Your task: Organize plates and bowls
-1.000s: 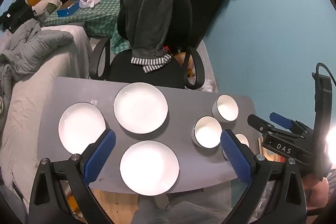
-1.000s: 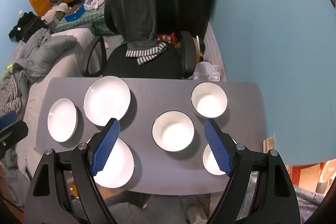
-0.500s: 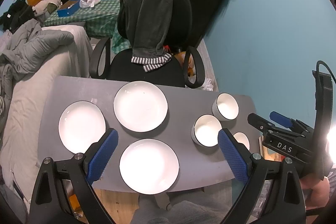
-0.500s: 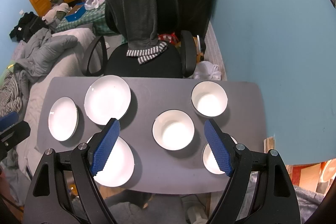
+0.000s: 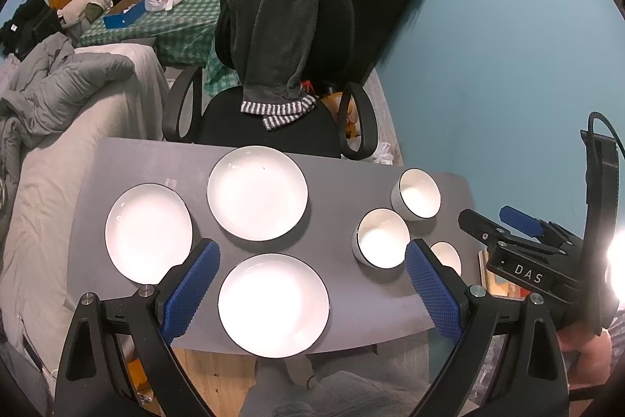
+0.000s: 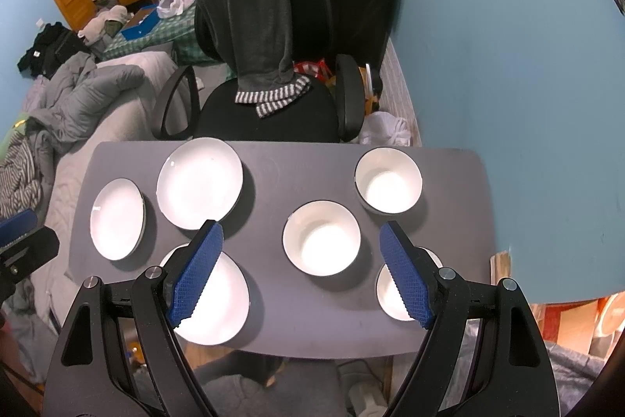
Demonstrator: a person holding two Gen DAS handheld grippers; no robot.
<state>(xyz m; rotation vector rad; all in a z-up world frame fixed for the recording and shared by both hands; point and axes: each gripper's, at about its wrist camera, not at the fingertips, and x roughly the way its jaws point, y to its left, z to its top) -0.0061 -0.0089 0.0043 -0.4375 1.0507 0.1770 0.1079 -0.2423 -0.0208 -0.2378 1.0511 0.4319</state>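
Left wrist: "DAS" on right gripper (image 5: 523,274)

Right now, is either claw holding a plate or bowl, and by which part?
Nothing is held. The left claw and the right claw are both open above the grey table, clear of the three plates and three bowls lying on it.
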